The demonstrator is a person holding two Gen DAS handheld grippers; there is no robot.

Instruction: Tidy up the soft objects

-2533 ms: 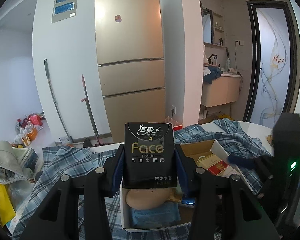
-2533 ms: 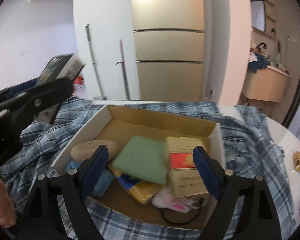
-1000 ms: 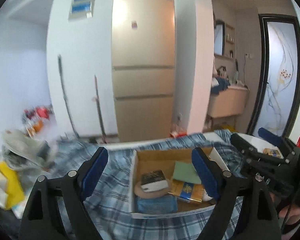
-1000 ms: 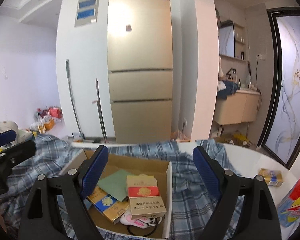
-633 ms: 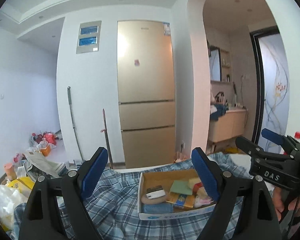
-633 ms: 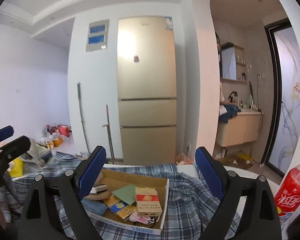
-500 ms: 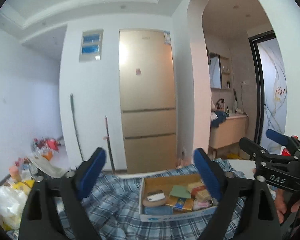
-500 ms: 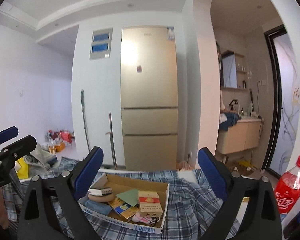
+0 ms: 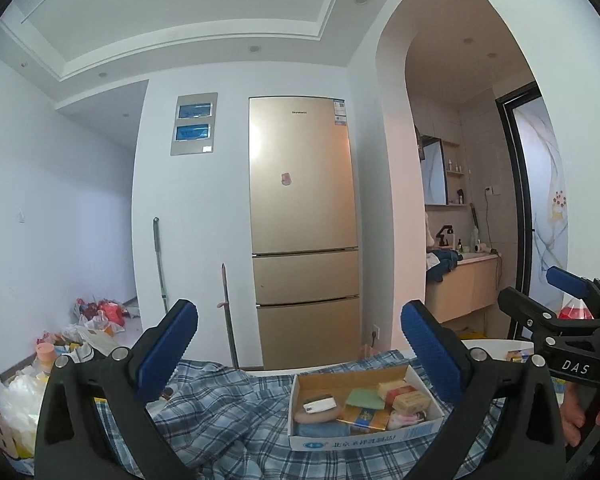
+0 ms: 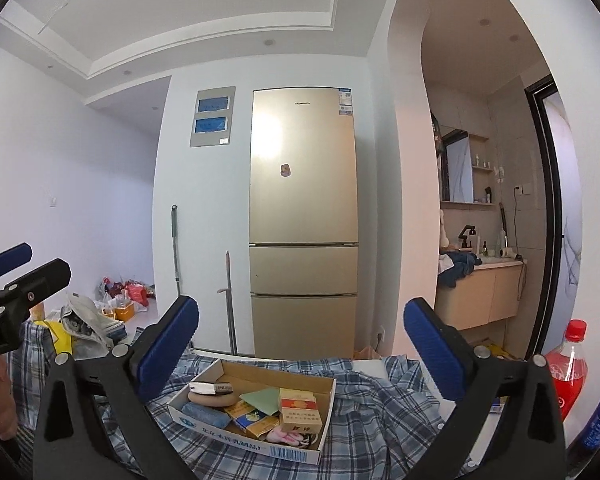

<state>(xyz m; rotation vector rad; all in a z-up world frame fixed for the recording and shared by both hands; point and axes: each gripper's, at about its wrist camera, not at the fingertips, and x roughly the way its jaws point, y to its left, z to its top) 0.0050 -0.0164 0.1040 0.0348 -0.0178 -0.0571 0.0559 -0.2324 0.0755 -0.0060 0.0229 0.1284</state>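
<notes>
A: How are the jaws set?
B: The left gripper [image 9: 300,354] and right gripper [image 10: 302,354] are spread wide, having just been opening; nothing is held.
A: And the tissue pack [image 9: 319,403]?
B: It is located inside the cardboard box [image 9: 364,438].

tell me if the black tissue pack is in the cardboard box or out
In: the black tissue pack lies on the tan pad inside the cardboard box.

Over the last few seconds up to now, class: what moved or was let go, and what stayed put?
The left gripper let go of the black tissue pack, which now lies in the cardboard box on the tan pad. Both grippers, the right gripper too, have just opened and pulled back from the box, empty. The box, its other contents and the plaid cloth stayed put.
</notes>
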